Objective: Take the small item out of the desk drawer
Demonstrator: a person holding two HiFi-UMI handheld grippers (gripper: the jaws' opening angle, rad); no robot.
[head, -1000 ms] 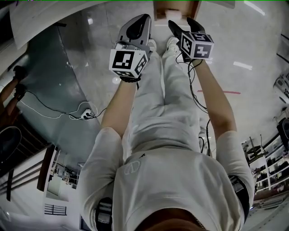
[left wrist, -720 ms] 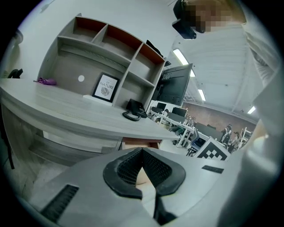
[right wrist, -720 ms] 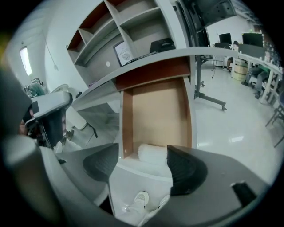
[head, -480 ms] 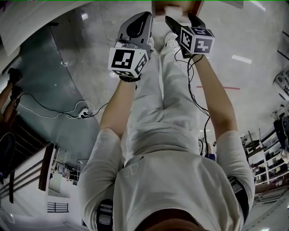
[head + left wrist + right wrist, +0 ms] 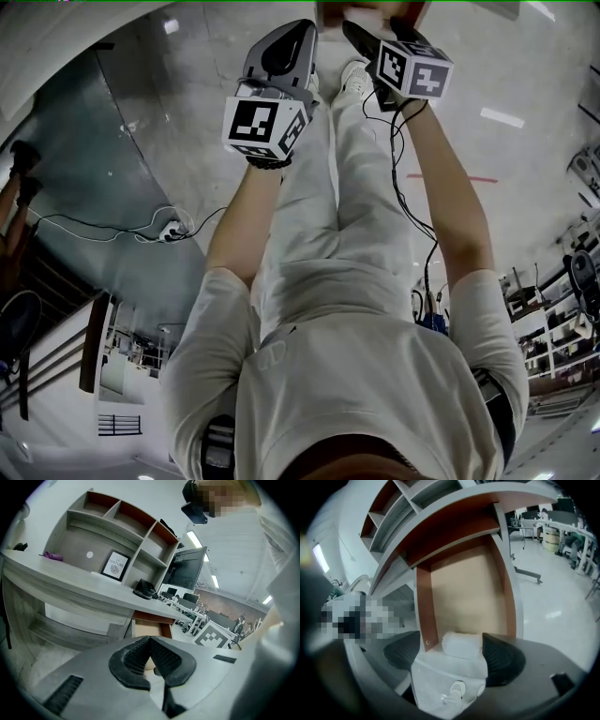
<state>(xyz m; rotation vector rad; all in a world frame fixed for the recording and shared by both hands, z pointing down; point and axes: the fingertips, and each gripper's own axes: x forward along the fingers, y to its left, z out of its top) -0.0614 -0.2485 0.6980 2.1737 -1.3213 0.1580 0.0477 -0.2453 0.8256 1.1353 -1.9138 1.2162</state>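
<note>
The desk drawer [image 5: 464, 588] stands pulled out, with brown sides and a bare tan bottom. A small white roll [image 5: 461, 644] lies at its near end, just behind the white drawer front [image 5: 450, 670]. My right gripper [image 5: 454, 656] hovers over it, open. Its jaws have just been opening, and the roll shows between the pads without touching them. In the head view the right gripper [image 5: 384, 28] points down at the drawer [image 5: 361, 11]. Beside it, my left gripper [image 5: 281, 56] holds nothing. In its own view the left gripper [image 5: 150, 641] is shut, pads meeting at the tips.
The desk [image 5: 70, 581] carries a hutch of shelves [image 5: 117, 527], a framed picture [image 5: 115, 565], a black object [image 5: 146, 590] and a monitor [image 5: 190, 569]. The person's legs and shoes [image 5: 354, 80] stand under the grippers. A cable and power strip [image 5: 173, 230] lie on the floor at left.
Both grippers have sunk a little toward the drawer, which now sits at the head view's top edge. The right gripper's marker cube has rolled slightly.
</note>
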